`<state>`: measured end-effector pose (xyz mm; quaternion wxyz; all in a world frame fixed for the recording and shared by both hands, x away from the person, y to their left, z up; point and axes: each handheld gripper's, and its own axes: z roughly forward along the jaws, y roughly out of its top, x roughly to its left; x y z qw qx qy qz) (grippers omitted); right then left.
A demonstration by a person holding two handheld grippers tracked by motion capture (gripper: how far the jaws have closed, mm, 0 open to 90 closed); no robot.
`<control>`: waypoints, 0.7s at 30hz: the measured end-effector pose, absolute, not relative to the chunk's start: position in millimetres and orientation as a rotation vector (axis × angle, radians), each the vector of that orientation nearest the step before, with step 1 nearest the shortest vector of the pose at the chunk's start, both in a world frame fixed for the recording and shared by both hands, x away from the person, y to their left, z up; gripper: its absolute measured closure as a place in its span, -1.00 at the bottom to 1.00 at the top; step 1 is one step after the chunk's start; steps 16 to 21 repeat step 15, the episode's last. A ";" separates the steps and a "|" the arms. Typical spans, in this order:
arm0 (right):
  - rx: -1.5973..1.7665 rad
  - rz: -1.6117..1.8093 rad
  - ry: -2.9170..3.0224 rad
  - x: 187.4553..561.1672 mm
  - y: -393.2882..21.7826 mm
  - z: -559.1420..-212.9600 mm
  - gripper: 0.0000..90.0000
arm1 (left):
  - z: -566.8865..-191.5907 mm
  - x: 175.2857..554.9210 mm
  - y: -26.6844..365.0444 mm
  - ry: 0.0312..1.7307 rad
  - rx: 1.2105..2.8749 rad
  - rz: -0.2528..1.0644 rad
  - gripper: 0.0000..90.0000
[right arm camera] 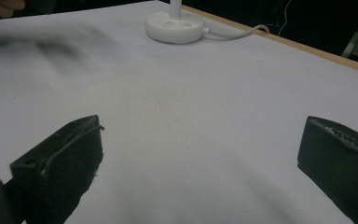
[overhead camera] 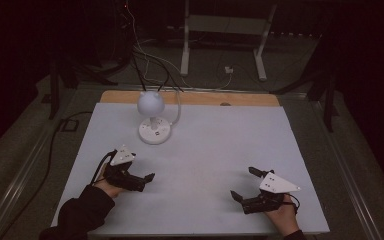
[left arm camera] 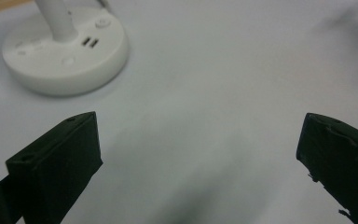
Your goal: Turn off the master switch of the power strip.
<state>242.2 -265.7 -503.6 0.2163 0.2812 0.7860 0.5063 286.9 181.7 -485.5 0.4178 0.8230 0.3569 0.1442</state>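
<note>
No words or numbers can be read anywhere. The white lamp base has small round buttons and two little dark slots on top, but any marks on them are too small and blurry to read.

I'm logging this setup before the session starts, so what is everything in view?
desk lamp: one, white, round base and globe head, far left part of the table, ahead of the left hand-held gripper.
lamp cable: one, white, runs from the base off the back edge.
table: one, white sheet over a wooden top that shows at the far edge.
frame legs: one white stand, on the dark floor behind the table.
left hand-held gripper: one, black with grey plate, near left, jaws apart, holding nothing.
right hand-held gripper: one, black with grey plate, near right, jaws apart, holding nothing.
</note>
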 end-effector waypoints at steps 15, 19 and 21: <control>0.780 1.399 2.185 242.4 -265.9 -504.4 -1.00 | -507.6 262.1 203.7 0.855 2.070 0.417 -0.99; 0.780 1.399 2.185 242.4 -265.9 -504.4 -1.00 | -507.6 262.1 203.7 0.855 2.070 0.417 -0.99; 0.780 1.399 2.185 242.4 -265.9 -504.4 -1.00 | -507.6 262.1 203.7 0.855 2.070 0.417 -0.99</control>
